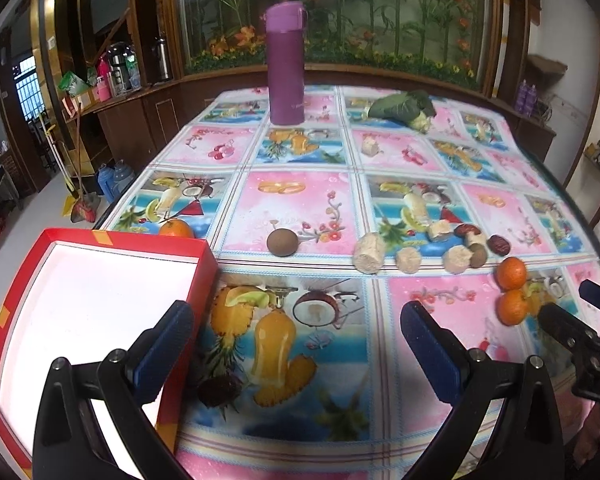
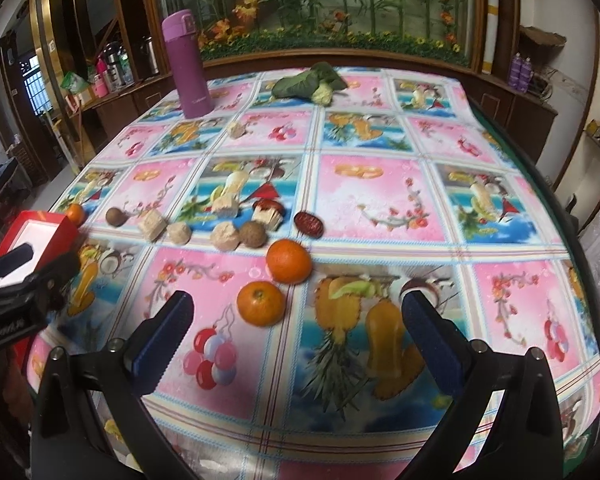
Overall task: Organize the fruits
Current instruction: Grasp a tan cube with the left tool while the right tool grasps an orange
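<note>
Right wrist view: right gripper (image 2: pixel 296 320) spread wide, empty, near orange (image 2: pixel 260 303) just ahead, slightly left of centre; left gripper (image 1: pixel 296 328) also spread, nearer red box (image 1: pixel 100 312)

Both grippers' fingers (image 1: pixel 162 344) spread apart

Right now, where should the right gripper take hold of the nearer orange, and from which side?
Grip the nearer orange across its widest middle, coming down from above and slightly behind. It is round, sits free on the tablecloth, and the open right gripper already spans it; the second orange sits close beyond.
</note>
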`<state>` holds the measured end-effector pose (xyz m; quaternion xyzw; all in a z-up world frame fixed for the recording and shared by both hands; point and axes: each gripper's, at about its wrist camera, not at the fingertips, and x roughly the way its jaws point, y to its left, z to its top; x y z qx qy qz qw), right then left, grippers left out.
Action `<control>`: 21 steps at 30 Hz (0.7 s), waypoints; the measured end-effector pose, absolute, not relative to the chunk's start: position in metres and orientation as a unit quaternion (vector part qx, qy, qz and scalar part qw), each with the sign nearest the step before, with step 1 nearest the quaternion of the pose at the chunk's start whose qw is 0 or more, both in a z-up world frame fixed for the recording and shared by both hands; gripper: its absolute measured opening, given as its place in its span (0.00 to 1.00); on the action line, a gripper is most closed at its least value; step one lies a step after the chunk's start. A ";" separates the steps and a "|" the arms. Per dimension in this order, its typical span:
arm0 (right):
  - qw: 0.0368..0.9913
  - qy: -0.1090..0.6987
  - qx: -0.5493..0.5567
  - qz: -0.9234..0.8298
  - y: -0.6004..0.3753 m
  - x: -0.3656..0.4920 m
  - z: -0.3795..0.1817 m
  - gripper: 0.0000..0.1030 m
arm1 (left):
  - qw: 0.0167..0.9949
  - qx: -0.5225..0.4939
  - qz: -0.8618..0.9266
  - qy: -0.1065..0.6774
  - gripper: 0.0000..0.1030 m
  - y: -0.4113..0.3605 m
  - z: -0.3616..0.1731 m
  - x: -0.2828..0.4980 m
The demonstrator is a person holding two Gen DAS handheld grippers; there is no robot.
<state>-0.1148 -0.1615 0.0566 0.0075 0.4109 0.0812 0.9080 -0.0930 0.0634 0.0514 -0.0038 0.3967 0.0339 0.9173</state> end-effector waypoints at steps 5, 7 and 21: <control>0.899 0.423 0.023 0.109 -0.157 -0.110 0.048 0.99 | 0.903 0.013 0.014 0.429 1.00 0.063 0.048 -0.065; 0.896 0.427 0.028 0.119 -0.154 -0.108 0.045 0.94 | 0.901 0.019 0.009 0.434 0.99 0.062 0.047 -0.058; 0.874 0.462 0.036 0.144 -0.146 -0.094 0.024 0.64 | 0.868 0.038 -0.048 0.493 0.78 0.040 0.023 -0.013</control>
